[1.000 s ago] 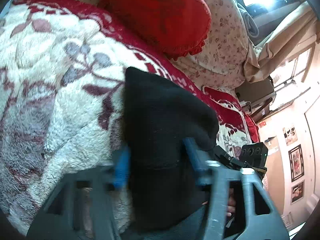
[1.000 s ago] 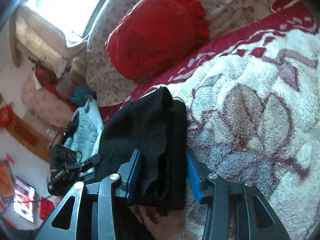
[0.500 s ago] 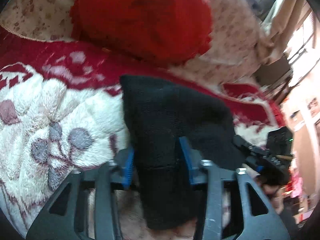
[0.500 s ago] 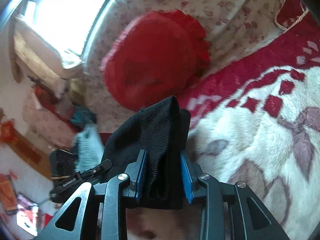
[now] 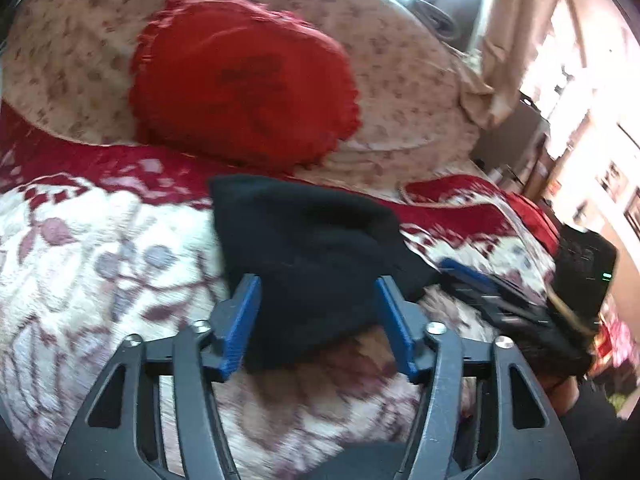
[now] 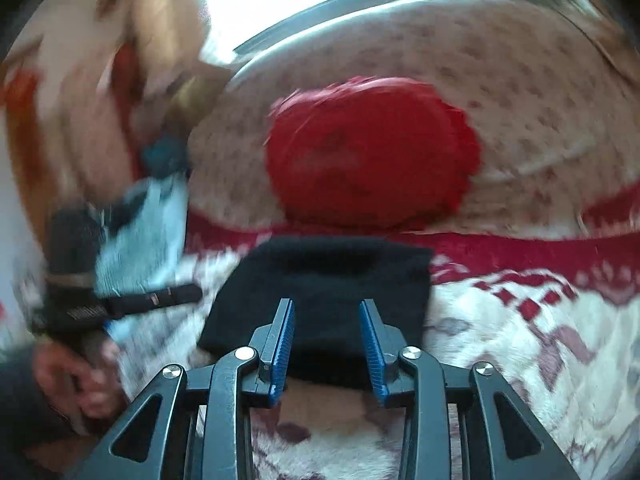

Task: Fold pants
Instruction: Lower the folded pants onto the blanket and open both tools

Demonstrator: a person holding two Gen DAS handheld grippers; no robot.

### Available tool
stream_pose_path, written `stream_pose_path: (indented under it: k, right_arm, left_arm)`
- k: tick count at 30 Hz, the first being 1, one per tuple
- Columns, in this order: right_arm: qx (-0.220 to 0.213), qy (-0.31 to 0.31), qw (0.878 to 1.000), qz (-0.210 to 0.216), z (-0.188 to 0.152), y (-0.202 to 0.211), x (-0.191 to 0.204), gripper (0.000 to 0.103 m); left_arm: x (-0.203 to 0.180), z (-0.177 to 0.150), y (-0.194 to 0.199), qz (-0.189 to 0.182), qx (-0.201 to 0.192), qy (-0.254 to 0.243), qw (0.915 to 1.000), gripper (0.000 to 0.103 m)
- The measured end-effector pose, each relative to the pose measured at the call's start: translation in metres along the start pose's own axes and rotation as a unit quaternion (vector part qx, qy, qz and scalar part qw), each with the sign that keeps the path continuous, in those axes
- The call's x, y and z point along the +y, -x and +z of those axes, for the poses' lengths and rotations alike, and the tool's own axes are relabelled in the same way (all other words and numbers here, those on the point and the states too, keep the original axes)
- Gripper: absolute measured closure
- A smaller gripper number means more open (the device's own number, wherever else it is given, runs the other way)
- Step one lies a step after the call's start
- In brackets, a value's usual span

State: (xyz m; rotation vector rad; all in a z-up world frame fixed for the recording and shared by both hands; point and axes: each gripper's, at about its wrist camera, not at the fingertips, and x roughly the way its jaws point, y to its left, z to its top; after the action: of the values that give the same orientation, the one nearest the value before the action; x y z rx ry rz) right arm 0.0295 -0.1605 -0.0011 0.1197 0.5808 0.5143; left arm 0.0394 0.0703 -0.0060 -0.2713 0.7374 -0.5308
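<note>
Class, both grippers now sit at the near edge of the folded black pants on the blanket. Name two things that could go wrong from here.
1. The blue pads of the left gripper and right gripper stand apart around the black pants; pulling back carelessly could snag the fabric and undo the fold.
2. The plush blanket is soft and uneven, so the thick bundle may slump or spring open.

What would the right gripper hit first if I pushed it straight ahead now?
The folded black pants, which already lie between the right gripper's open fingers. Beyond them sits the red cushion against the floral pillow, though depth is hard to judge through the blur.
</note>
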Motion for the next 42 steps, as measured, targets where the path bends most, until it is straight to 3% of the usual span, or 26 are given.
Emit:
stream_pose_path:
  k: [3,5,10,14,17,19,23,26,29,36,39,42]
  right_arm:
    - [0.036,0.030,0.998,-0.049,-0.010,-0.019,0.005,0.072]
    - [0.082,0.014,0.995,-0.060,-0.021,-0.035,-0.009,0.072]
    - [0.079,0.004,0.996,-0.052,-0.027,-0.032,-0.018,0.072]
    - [0.077,-0.016,0.996,-0.044,-0.021,-0.027,-0.018,0.071]
    - [0.029,-0.035,0.998,-0.047,-0.004,-0.017,-0.018,0.071]
    - [0.003,-0.026,0.997,-0.076,0.013,-0.020,-0.019,0.071]
    - [-0.003,-0.040,0.996,-0.078,0.036,-0.044,-0.033,0.071]
    - [0.015,-0.048,0.996,-0.071,0.040,-0.068,-0.043,0.071]
    - [0.065,-0.053,0.994,-0.070,0.025,-0.099,-0.055,0.071]
    - [0.043,-0.062,0.995,-0.062,0.017,-0.097,-0.056,0.070]
    - [0.041,-0.057,0.995,-0.067,0.017,-0.096,-0.054,0.070]
    - [0.040,-0.054,0.995,-0.070,0.017,-0.096,-0.053,0.070]
  left_arm:
    - [-0.009,-0.006,-0.026,0.018,0.050,-0.025,0.9983,0.048]
    - [-0.004,-0.006,-0.042,0.025,0.079,-0.021,0.9963,0.049]
    - [-0.006,-0.003,-0.047,0.021,0.097,-0.035,0.9944,0.043]
    - [-0.017,0.012,-0.035,0.018,0.068,-0.052,0.9961,0.043]
    - [-0.018,0.036,-0.036,0.038,0.037,-0.065,0.9965,0.043]
    - [-0.011,0.054,-0.046,0.055,0.036,-0.060,0.9961,0.043]
    - [0.003,0.075,-0.072,0.063,0.039,-0.035,0.9967,0.043]
    - [0.015,0.072,-0.090,0.067,0.045,-0.017,0.9966,0.043]
    - [0.018,0.058,-0.104,0.087,0.054,-0.026,0.9944,0.041]
    - [0.002,0.048,-0.110,0.105,0.036,-0.075,0.9910,0.019]
    - [-0.004,0.046,-0.112,0.120,0.033,-0.098,0.9874,0.019]
    - [0.003,0.045,-0.106,0.099,0.006,-0.068,0.9927,0.019]
